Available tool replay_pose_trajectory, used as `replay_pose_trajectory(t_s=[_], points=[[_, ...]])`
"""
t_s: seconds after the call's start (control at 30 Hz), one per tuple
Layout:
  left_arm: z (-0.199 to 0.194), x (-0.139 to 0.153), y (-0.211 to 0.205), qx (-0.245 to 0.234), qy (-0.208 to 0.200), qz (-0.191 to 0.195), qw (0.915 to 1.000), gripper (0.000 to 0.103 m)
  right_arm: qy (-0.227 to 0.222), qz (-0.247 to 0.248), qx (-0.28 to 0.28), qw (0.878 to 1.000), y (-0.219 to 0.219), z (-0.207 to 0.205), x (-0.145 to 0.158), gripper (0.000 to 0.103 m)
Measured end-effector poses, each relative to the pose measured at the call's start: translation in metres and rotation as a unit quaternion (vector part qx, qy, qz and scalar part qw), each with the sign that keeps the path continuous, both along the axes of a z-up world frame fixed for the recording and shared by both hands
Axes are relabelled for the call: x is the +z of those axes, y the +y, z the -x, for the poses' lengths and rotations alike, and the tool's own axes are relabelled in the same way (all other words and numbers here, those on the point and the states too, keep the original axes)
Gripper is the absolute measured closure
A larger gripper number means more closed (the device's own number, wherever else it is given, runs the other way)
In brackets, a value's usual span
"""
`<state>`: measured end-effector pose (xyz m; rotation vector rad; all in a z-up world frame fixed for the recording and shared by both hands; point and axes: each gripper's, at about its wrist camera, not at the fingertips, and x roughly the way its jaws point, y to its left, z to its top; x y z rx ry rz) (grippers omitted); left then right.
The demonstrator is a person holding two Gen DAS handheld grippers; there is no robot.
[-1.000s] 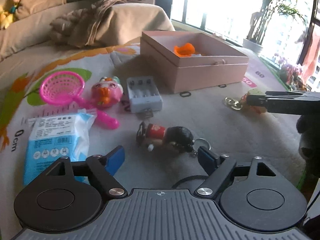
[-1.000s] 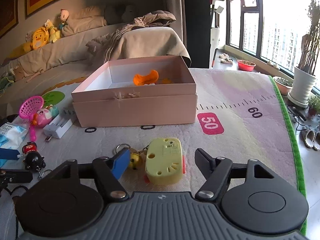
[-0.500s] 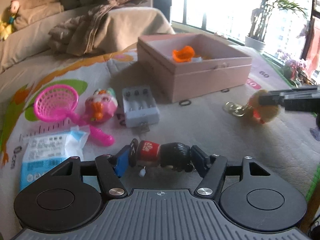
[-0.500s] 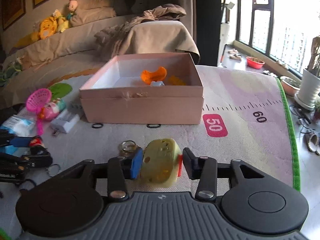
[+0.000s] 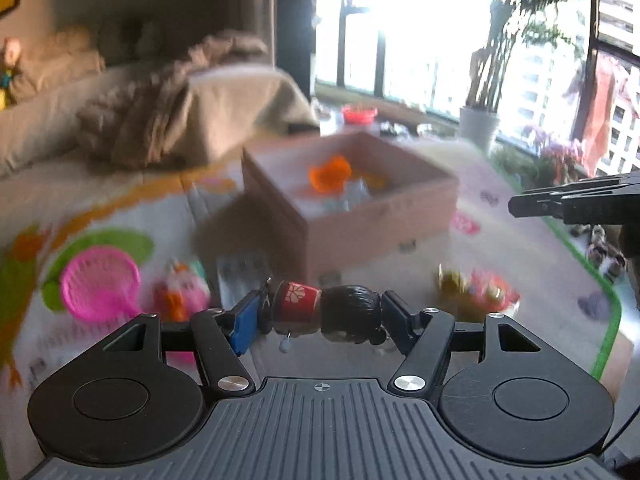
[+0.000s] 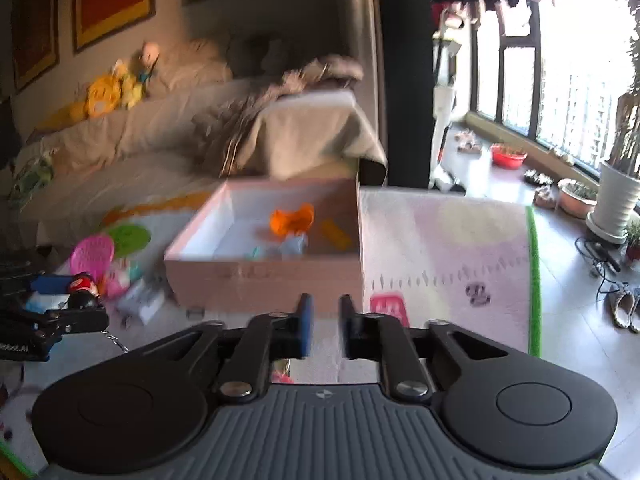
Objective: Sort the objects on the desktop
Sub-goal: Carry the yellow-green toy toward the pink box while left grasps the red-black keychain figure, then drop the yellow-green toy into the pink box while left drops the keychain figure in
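**Sorting partly done: a few things are in the box, one is in my left tool, and most are still out on the play mat.**
My left tool (image 5: 320, 314) has just been closing and is now clamped end to end on the doll keychain (image 5: 298, 304), which hangs clear above the play mat (image 5: 520, 264), short of the pink box (image 6: 264, 276). My right tool (image 6: 324, 320) has just been closing too; its jaws stand a narrow gap apart with nothing between them. The yellow toy (image 5: 476, 292) lies on the mat near the green edge, so I judge that pick failed. An orange toy (image 6: 290, 220) and a few blurred pieces already sit in the box. The pink net scoop (image 5: 100, 284), duck toy (image 5: 180, 292) and battery charger (image 5: 240, 272) wait to the box's left.
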<state>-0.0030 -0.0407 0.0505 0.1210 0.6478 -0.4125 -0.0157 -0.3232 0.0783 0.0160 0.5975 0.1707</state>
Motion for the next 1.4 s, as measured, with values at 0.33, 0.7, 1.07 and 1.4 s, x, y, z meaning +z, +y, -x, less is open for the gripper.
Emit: replay_pose_trajectory(t_s=[0.33,0.7,1.07,1.4], points=[[0.002,-0.037,0.008,0.007,0.064,-0.007,0.9979,0.033,0.100,-0.007,0.049,0.994,0.031,-0.007,-0.060,0.034],[-0.020,0.019,-0.012,-0.033,-0.036,-0.027,0.9984,0.033,0.020,0.033,0.058,0.998,0.033,-0.011,0.004,0.060],[-0.159,0.066,-0.038,-0.002,-0.072,0.050,0.9962,0.019,-0.061,-0.009,0.016,0.998,0.017,-0.099,0.077,0.059],[-0.107,0.030,0.013,0.009,-0.039,0.018,0.9990,0.007,-0.013,-0.028,-0.005,1.000,0.011,-0.117,0.033,0.057]])
